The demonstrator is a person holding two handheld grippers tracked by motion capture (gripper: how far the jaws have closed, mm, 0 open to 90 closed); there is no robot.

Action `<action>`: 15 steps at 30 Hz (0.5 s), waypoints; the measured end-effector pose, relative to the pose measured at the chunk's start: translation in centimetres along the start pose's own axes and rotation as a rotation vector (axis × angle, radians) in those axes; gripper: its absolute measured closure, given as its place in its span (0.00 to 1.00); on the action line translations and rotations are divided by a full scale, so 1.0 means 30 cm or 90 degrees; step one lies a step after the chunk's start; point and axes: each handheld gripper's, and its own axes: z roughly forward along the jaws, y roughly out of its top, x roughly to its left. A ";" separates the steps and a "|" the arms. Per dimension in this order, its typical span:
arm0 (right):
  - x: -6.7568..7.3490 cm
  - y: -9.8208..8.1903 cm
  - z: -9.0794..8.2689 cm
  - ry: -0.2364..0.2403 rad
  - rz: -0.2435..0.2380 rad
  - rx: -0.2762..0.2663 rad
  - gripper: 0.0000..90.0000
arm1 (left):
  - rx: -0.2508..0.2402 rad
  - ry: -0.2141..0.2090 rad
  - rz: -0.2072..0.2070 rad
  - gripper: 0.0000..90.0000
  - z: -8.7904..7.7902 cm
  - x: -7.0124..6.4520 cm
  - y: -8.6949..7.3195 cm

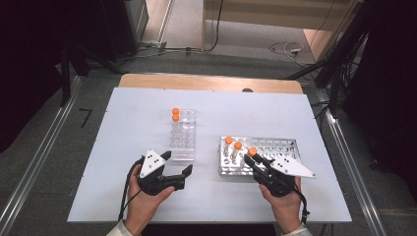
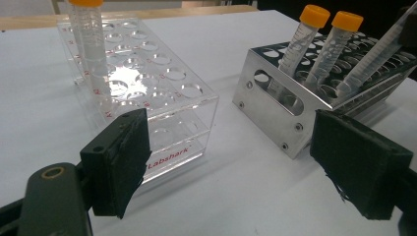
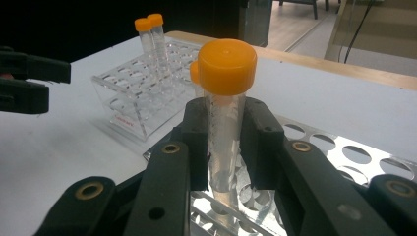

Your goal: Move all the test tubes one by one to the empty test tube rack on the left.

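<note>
The right gripper [image 3: 223,147] clamps an orange-capped tube [image 3: 225,113] just below its cap, its jaws pressed against the clear tube wall on both sides; the tube's foot sits in a hole at the near left end of the metal rack [image 1: 285,145]. In the high view this gripper [image 1: 255,160] reaches over the near edge of the metal rack, the tube's cap [image 1: 252,151] showing at its tip. The left gripper [image 1: 178,163] hangs with its jaws spread wide and nothing between them, left of the metal rack and just at the near end of the clear plastic rack [image 1: 183,140].

The white table [image 1: 137,196] carries both racks, the clear one standing left of the metal rack with a bare strip between them. Two more capped tubes [image 1: 233,150] stand tilted in the metal rack, just left of the held tube. A further pair of capped tubes [image 1: 175,115] stands at the far left corner of the clear rack, well apart from the metal rack. In the left gripper view the held tube [image 2: 373,61] leans across the metal rack [image 2: 275,98] beside its two neighbours [image 2: 319,44].
</note>
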 end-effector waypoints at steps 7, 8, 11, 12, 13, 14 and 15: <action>-0.002 0.023 -0.037 0.005 0.003 -0.019 0.80 | -0.003 -0.001 -0.002 0.18 -0.003 -0.001 0.001; 0.000 0.026 -0.043 0.006 0.004 -0.022 0.80 | -0.003 -0.001 -0.002 0.18 -0.004 -0.002 0.001; 0.007 0.035 -0.064 0.014 0.002 -0.033 0.80 | -0.005 -0.002 -0.003 0.18 -0.003 -0.004 0.001; 0.011 0.038 -0.070 0.016 0.001 -0.035 0.80 | -0.004 -0.003 -0.003 0.18 -0.004 -0.005 0.001; 0.015 0.039 -0.075 0.020 0.000 -0.036 0.80 | -0.004 -0.005 -0.002 0.18 -0.004 -0.005 0.002; 0.019 0.040 -0.079 0.023 -0.002 -0.038 0.80 | -0.004 -0.006 -0.001 0.18 -0.005 -0.006 0.002; 0.022 0.041 -0.082 0.027 -0.004 -0.039 0.80 | -0.005 -0.007 -0.001 0.18 -0.005 -0.006 0.002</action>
